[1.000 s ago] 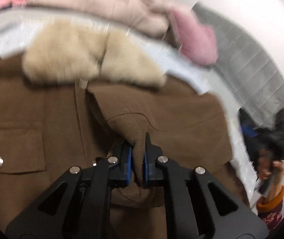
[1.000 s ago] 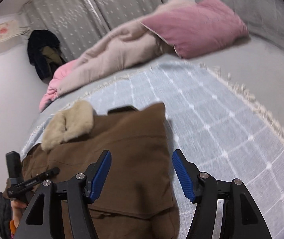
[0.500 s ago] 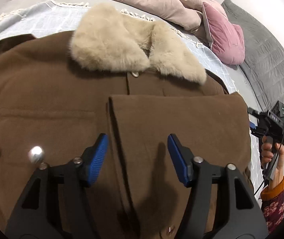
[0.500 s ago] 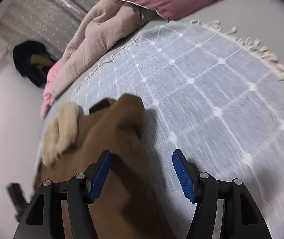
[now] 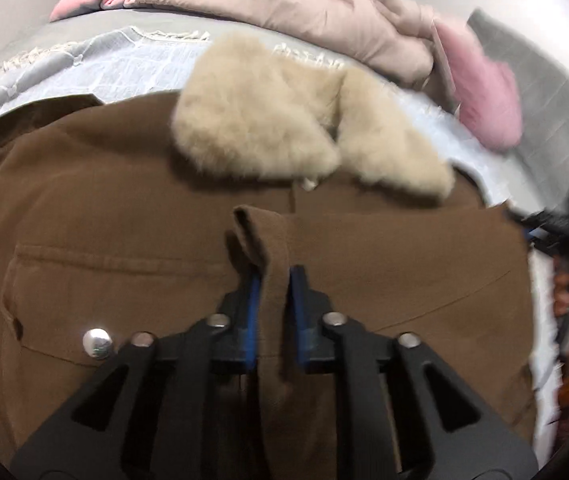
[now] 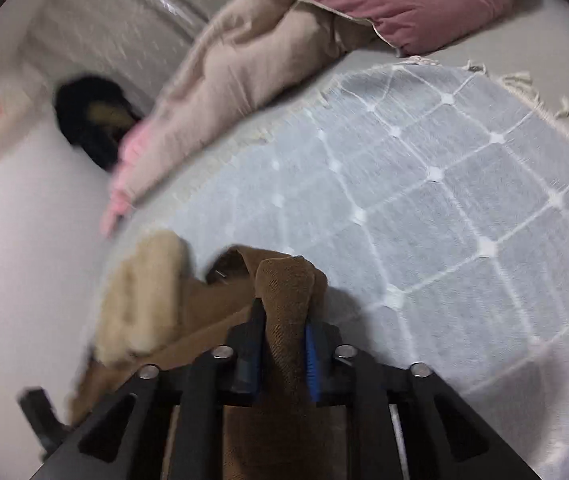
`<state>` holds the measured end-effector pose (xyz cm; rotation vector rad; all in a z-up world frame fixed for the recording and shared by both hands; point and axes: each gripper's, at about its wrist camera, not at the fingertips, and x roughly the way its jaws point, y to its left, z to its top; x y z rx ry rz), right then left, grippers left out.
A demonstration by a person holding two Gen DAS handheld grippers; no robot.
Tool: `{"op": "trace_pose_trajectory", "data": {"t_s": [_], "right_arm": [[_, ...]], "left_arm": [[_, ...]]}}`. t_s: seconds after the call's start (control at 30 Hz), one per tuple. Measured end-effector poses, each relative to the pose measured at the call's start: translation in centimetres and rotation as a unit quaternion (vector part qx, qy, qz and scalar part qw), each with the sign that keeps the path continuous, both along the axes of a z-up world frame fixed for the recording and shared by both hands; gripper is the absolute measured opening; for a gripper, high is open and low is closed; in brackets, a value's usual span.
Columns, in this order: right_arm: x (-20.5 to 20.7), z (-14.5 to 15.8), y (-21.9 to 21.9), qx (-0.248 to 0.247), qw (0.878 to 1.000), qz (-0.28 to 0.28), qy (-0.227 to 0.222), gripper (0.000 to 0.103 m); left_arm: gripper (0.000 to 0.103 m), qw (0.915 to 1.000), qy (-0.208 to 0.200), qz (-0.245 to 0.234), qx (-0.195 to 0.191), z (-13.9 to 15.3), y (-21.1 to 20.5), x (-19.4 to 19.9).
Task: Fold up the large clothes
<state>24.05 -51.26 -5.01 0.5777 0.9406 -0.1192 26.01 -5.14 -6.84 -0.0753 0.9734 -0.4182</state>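
Note:
A brown coat (image 5: 104,208) with a beige fur collar (image 5: 268,128) lies spread on a light blue checked blanket (image 5: 96,68). My left gripper (image 5: 274,280) is shut on the edge of the folded-over brown panel near the coat's middle. My right gripper (image 6: 284,320) is shut on a bunched fold of the brown coat (image 6: 284,288) at its right edge, beside the fur collar (image 6: 140,296). The right gripper also shows at the right edge of the left wrist view (image 5: 564,228), held by a hand.
A beige duvet (image 5: 304,8) and a pink pillow (image 5: 484,96) lie at the back of the bed. The checked blanket (image 6: 444,200) stretches out to the right of the coat. A dark garment (image 6: 88,120) hangs on the wall at the left.
Half a second ago both grippers were open. Both have now shut on the brown coat, the left on the folded panel's edge, the right on the coat's right edge.

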Motion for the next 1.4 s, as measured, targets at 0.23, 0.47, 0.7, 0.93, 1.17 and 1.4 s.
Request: {"op": "trace_pose_trajectory", "data": {"t_s": [0.23,0.47,0.7,0.93,1.17,1.4], "right_arm": [[-8.9,4.4,3.5,-0.146,0.987,0.067,-0.01,0.059],[-16.8,1.9,8.3,-0.188,0.968,0.166,0.025,0.068],[-14.9,-2.2,10.8,-0.23,0.955,0.174,0.07,0.067],[-17.8,-2.0,4.4,-0.161,0.982,0.057,0.083,0.071],[-22.1,3.7,7.2,-0.193,0.978,0.057,0.045,0.072],[-21.9,8.5,10.6,-0.146,0.989,0.017,-0.006,0.073]], "left_arm": [[0.047,0.9933,-0.088,-0.057,0.05,3.5,-0.9,-4.3],[0.047,0.9915,-0.063,-0.11,0.03,3.3,-2.2,-6.6],[0.048,0.9907,-0.02,-0.128,0.041,0.4,-3.2,-8.1],[0.048,0.9865,-0.02,-0.13,0.097,0.4,-3.6,-9.4],[0.079,0.9932,-0.015,-0.091,0.071,3.1,1.9,-12.0],[0.082,0.9959,-0.021,-0.007,0.088,6.1,9.9,-13.7]]}}
